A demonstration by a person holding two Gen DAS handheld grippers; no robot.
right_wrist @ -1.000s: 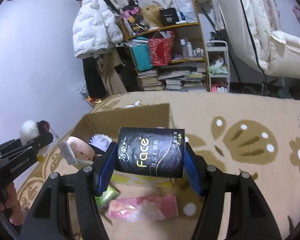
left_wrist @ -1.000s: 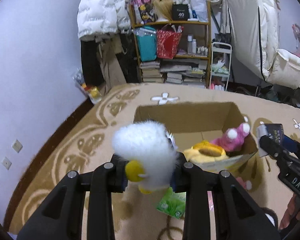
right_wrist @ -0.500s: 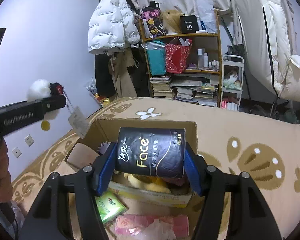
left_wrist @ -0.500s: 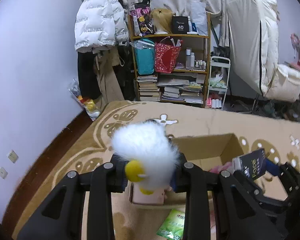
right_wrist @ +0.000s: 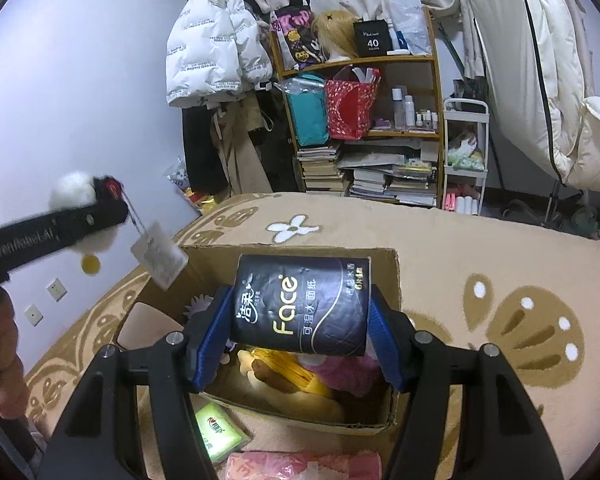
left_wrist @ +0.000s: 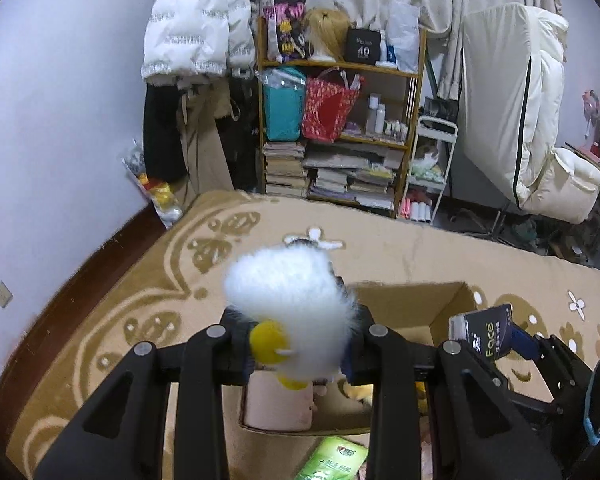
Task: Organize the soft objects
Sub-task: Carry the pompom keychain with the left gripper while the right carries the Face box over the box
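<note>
Right gripper (right_wrist: pixel 300 340) clamps black tissue pack (right_wrist: pixel 302 306) between its blue pads, hovering above cardboard box (right_wrist: pixel 392 276), pack's bottom edge over the yellow and pink plushies (right_wrist: pixel 296 376) inside. Left gripper (left_wrist: pixel 296 350) clenched on white fluffy plush (left_wrist: pixel 288 300), tag (right_wrist: pixel 158 256) dangling, at 10 o'clock in the right view, over the box's left rim. Green packet (right_wrist: pixel 216 432) and pink pack (right_wrist: pixel 300 466) lie on carpet (right_wrist: pixel 480 240) just outside the near wall. Open carpet at 2 o'clock; shelf (right_wrist: pixel 364 128) far at 12.
</note>
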